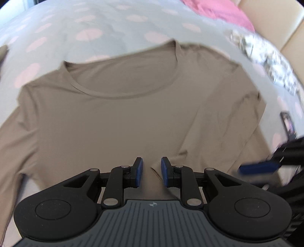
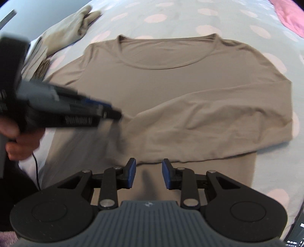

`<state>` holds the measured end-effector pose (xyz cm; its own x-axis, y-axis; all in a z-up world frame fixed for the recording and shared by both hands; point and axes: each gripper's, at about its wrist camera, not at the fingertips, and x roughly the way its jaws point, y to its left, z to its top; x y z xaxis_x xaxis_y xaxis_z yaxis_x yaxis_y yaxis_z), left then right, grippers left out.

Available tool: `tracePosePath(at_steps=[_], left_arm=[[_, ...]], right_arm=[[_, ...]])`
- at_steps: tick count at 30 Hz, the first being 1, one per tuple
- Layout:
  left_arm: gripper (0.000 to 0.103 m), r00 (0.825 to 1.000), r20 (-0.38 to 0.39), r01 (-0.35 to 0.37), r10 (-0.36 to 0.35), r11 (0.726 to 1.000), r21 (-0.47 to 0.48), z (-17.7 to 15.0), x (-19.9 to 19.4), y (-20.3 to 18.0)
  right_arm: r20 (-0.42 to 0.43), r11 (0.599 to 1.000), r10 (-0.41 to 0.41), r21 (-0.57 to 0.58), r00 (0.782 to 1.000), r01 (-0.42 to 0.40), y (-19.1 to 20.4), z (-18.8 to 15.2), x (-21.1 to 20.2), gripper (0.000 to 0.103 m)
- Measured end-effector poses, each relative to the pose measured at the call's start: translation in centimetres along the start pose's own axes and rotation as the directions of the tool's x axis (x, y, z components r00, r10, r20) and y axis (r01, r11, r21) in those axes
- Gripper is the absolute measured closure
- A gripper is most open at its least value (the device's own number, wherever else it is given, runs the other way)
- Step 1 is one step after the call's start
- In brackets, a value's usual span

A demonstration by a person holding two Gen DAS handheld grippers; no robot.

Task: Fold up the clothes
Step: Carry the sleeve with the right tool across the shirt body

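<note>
A taupe long-sleeved shirt lies flat on a bed, front up, its round neckline pointing away from both cameras and its hem nearest them, so its long axis runs from the claws to the far side of the bed. One sleeve is folded across the chest; the fabric is thin, smooth and softly creased. The left claw hangs above the lower chest with its blue pads apart and nothing between them. The right claw is likewise spread and empty, above the hem. The bedsheet is pale grey with pink dots. A pile of beige garments sits at the far left, and pink cloth at the far right.
</note>
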<state>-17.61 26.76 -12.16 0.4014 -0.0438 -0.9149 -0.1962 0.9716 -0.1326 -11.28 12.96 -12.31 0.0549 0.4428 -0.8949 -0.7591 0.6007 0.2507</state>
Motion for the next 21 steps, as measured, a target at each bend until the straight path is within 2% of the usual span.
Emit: tracePosePath(at_steps=[3,4,6,9,13,16,19,21], left_arm=[[0.085,1.0,0.017,-0.023,0.022,0.997,0.074,-0.4,0.4,-1.2],[0.093,1.0,0.026,-0.018,0.016,0.997,0.079,-0.5,0.2,-1.4],[0.101,0.999,0.047,-0.01,0.006,0.997,0.08,-0.5,-0.2,-1.5],[0.102,0.996,0.088,-0.01,0.004,0.998,0.068,-0.3,-1.5,-1.3],[0.102,0.987,0.162,0.006,-0.001,1.0,-0.03,0.8,-4.3,0.5],[0.102,0.975,0.221,0.029,-0.001,0.992,-0.124,1.9,-6.5,2.7],[0.102,0.97,0.238,0.003,0.044,0.981,-0.194,2.4,-7.4,4.9],[0.102,0.966,0.248,-0.014,0.075,0.971,-0.24,2.6,-7.9,6.3]], right_arm=[[0.01,0.998,-0.024,0.06,1.0,0.023,-1.7,0.0,-0.3,0.07],[0.013,0.996,-0.037,0.079,0.999,0.036,-2.2,0.1,-0.4,0.07],[0.021,0.991,-0.07,0.118,0.997,0.067,-3.3,0.2,-0.5,0.07],[0.033,0.973,-0.126,0.2,0.991,0.117,-5.2,0.3,-1.1,0.069],[0.014,0.933,-0.195,0.309,0.981,0.181,-7.7,0.4,-1.6,0.069],[0.017,0.915,-0.235,0.34,0.972,0.215,-8.6,0.3,-1.8,0.069],[0.02,0.896,-0.275,0.367,0.961,0.249,-9.6,0.1,-2.0,0.069],[0.032,0.897,-0.296,0.352,0.955,0.266,-9.9,0.0,-2.2,0.069]])
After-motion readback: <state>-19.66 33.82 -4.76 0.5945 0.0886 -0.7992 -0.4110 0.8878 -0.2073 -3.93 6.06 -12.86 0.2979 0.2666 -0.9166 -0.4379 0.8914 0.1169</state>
